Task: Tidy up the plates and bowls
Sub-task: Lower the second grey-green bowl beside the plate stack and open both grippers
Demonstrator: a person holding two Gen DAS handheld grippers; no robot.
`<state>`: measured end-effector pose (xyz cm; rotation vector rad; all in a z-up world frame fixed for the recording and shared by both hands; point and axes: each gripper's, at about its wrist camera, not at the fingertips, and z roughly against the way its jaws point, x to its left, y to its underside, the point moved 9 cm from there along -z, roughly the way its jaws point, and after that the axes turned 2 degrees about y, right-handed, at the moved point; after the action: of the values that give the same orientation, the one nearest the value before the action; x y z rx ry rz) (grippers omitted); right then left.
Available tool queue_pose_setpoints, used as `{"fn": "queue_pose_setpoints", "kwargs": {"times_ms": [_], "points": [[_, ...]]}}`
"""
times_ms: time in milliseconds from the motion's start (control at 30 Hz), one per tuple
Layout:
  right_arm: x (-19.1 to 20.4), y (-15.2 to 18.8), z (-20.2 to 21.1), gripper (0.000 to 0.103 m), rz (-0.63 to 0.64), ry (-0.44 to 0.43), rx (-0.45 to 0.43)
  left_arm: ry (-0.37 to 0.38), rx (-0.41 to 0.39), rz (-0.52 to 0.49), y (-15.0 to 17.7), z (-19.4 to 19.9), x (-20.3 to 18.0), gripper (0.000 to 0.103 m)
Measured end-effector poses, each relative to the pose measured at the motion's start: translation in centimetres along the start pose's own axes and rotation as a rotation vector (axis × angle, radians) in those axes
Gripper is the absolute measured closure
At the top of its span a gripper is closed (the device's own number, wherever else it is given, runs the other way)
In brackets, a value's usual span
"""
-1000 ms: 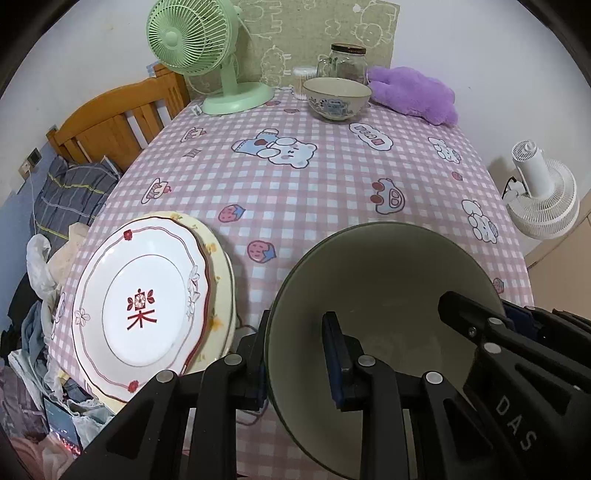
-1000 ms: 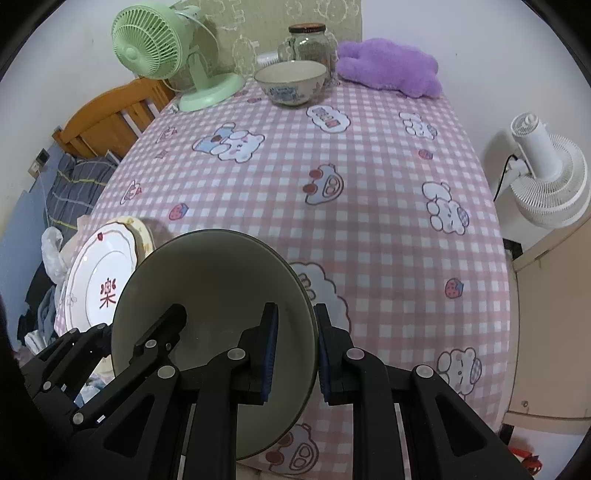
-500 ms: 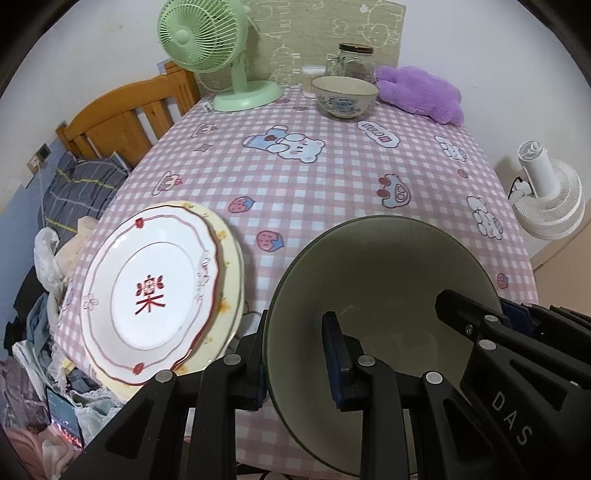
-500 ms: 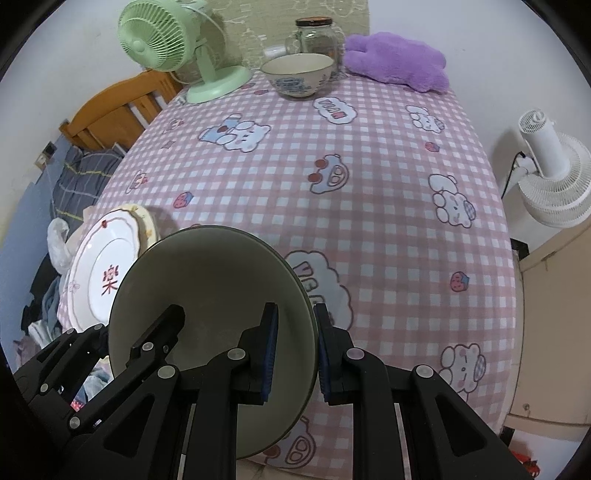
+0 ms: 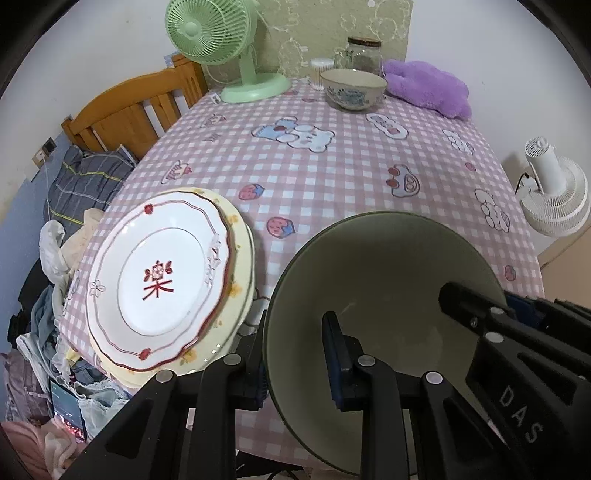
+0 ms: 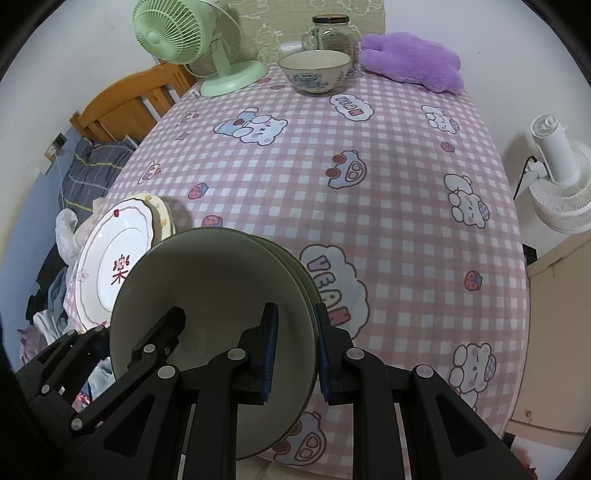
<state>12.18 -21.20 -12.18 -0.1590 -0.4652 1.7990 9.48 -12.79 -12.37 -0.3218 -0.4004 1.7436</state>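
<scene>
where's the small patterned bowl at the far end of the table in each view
Left wrist view: the patterned bowl sits top centre-right, in front of the glass jar.
Right wrist view: the patterned bowl sits top centre, again in front of the jar.
Shared landmark: the green fan stands to its left in both, the purple plush to its right.

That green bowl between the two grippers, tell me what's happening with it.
A person holds the green bowl with both grippers: the left gripper is shut on its left rim, the right gripper on its right rim. The bowl is tilted, above the near edge of the table. Two stacked plates sit at the table's left edge, and a patterned bowl stands at the far end.
</scene>
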Motion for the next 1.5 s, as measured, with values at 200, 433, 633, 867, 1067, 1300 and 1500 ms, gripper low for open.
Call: {"fn": "queue_pose_setpoints", "kwargs": {"times_ms": [200,433,633,867,1067,1300,1500], "points": [[-0.4,0.1,0.2,0.081,0.009,0.022,-0.008,0.002,-0.009,-0.006,0.0,0.0,-0.1,0.079],[0.0,-0.7,-0.1,0.081,0.008,0.056,-0.026,0.032,0.014,-0.004,-0.3,-1.3,0.2,0.079],[-0.3,-1.5,-0.9,0.084,-0.006,0.102,-0.039,0.05,0.02,-0.015,-0.6,-2.3,0.1,0.08],[-0.3,-1.7,-1.1,0.084,0.005,0.133,-0.052,0.062,0.011,-0.028,-0.6,-2.3,0.1,0.08],[-0.8,-1.6,-1.3,0.083,-0.031,0.129,-0.038,0.096,0.024,-0.03,-0.8,-2.5,0.5,0.07],[-0.6,-1.8,-0.7,0.045,-0.099,0.12,-0.044,0.156,-0.009,-0.074,-2.7,-1.5,1.3,0.053],[0.2,-3.0,1.1,0.04,-0.169,0.157,-0.103,0.222,-0.064,-0.133,-5.3,0.2,2.5,0.03]]}}
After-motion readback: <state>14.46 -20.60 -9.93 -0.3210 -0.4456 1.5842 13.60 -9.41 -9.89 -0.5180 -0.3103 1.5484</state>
